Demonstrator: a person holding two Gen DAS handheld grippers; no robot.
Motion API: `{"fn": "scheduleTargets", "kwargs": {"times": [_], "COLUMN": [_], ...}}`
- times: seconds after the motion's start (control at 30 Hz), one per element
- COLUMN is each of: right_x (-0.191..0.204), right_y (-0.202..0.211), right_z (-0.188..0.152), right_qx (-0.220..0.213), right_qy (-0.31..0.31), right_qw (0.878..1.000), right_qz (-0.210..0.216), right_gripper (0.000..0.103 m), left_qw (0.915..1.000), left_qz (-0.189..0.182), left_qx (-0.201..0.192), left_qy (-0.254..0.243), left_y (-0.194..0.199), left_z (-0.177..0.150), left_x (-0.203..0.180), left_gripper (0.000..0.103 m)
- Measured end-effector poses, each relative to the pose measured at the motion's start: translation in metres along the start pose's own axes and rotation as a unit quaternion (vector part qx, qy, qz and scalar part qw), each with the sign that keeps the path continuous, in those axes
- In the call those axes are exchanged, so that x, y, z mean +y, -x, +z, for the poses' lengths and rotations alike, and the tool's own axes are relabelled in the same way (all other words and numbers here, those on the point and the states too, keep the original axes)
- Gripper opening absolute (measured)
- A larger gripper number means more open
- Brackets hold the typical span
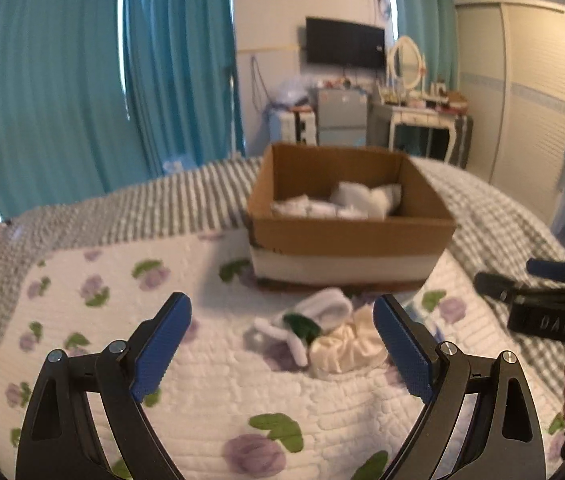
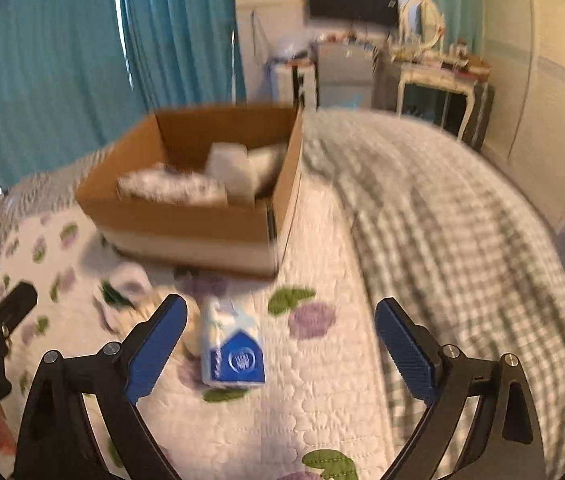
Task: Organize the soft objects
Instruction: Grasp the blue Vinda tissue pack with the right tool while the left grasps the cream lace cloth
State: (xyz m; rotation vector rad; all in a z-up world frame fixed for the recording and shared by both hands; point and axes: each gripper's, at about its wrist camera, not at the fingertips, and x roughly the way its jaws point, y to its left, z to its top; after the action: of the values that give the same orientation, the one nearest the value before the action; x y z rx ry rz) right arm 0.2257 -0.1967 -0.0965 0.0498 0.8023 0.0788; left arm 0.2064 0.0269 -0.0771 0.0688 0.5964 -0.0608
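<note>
Soft daylight glows through the teal curtains (image 1: 82,80); the right wrist view is motion-blurred, both bending at fisheye edges.

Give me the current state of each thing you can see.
Left tongs: open, empty.
Right tongs: open, empty.
Cardboard box: open-topped, white soft items inside.
Sock pile: loose on the bed, outside the box.
Tissue pack: lying on the quilt.

An open cardboard box (image 1: 352,236) holding white bundles (image 1: 366,199) sits on the floral quilt (image 1: 210,384), with a white-and-green sock (image 1: 324,312), a crumpled cream cloth (image 1: 346,346) and a blue-and-white tissue pack (image 2: 232,350) lying just before it.
</note>
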Motion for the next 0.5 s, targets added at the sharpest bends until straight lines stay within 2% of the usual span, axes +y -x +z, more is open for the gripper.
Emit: {"fn": "scheduleTargets", "kwargs": {"times": [0.13,0.2,0.4,0.5], "right_x": [-0.004,-0.005,-0.002,-0.006], "right_y": [-0.031,-0.044,-0.065,-0.071], "right_z": [-0.015,-0.02,-0.026,-0.026], "right_qx": [0.027,0.039,0.06,0.063], "right_qy": [0.005,0.004,0.023,0.016], "right_qw": [1.0,0.999,0.998,0.997], "right_qz": [-0.003,0.006,0.026,0.041], "right_gripper": [0.094,0.083,0.071,0.068], "left_qw": [0.9998,0.9995,0.9978,0.9974], "left_qz": [-0.003,-0.003,-0.012,-0.02], "left_qx": [0.018,0.028,0.065,0.068], "left_qy": [-0.011,-0.013,0.008,0.011], "left_y": [-0.023,-0.032,-0.056,-0.059], "left_z": [-0.013,-0.02,-0.032,-0.032], "left_x": [-0.01,-0.011,-0.004,-0.004], "left_gripper": [0.094,0.094,0.094,0.094]}}
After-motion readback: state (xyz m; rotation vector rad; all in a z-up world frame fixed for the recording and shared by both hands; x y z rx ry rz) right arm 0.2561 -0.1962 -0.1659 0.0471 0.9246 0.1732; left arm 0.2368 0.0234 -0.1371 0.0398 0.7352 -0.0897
